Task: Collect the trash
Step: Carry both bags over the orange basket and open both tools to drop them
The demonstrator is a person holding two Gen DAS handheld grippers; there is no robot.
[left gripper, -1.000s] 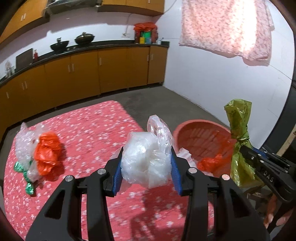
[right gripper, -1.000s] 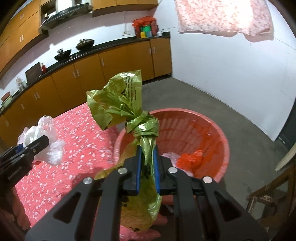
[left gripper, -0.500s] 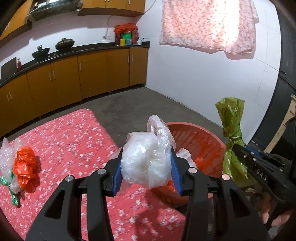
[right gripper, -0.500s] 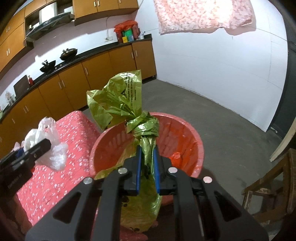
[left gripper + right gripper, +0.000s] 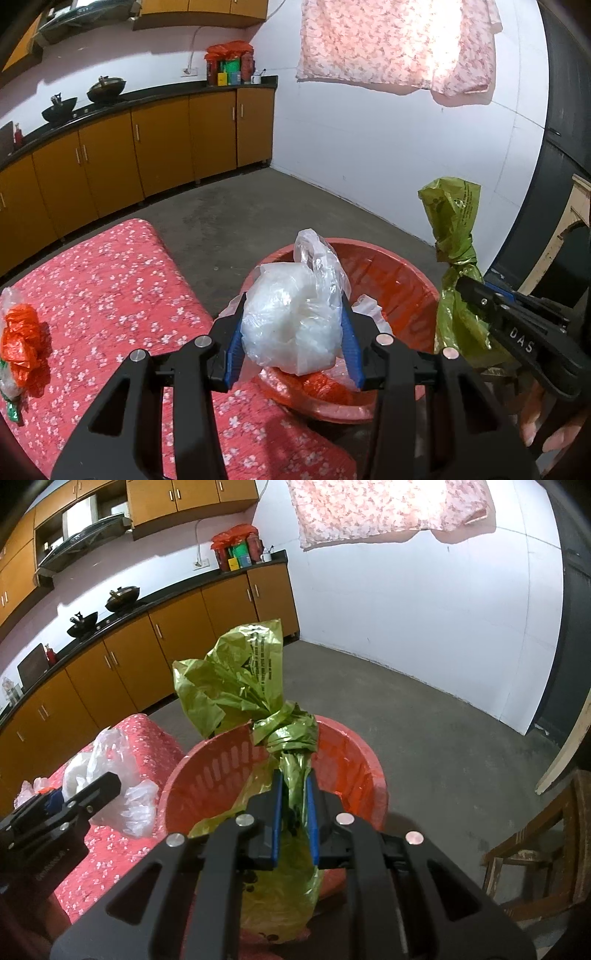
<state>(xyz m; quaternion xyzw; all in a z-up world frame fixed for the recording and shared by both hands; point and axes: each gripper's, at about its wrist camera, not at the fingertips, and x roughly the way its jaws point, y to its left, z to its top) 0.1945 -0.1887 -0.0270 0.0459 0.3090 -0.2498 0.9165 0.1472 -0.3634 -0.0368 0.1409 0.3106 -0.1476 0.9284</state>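
Note:
My left gripper (image 5: 293, 325) is shut on a clear white plastic bag (image 5: 291, 325) and holds it over the near rim of the red basket (image 5: 391, 266). My right gripper (image 5: 293, 805) is shut on a knotted green plastic bag (image 5: 240, 679), held over the basket (image 5: 343, 760). The green bag (image 5: 456, 229) and right gripper (image 5: 517, 332) show at the right of the left wrist view. The white bag (image 5: 110, 775) and left gripper (image 5: 59, 812) show at the left of the right wrist view. Orange and clear plastic (image 5: 325, 384) lies inside the basket.
A table with a red floral cloth (image 5: 110, 288) stands left of the basket. An orange and clear bag bundle (image 5: 18, 343) lies at its left edge. A wooden chair (image 5: 535, 849) stands right of the basket. Kitchen cabinets (image 5: 147, 147) line the far wall.
Both grippers have moved right, from over the table toward the basket, each keeping hold of its bag. The orange bundle on the table has slid to the left edge of view.

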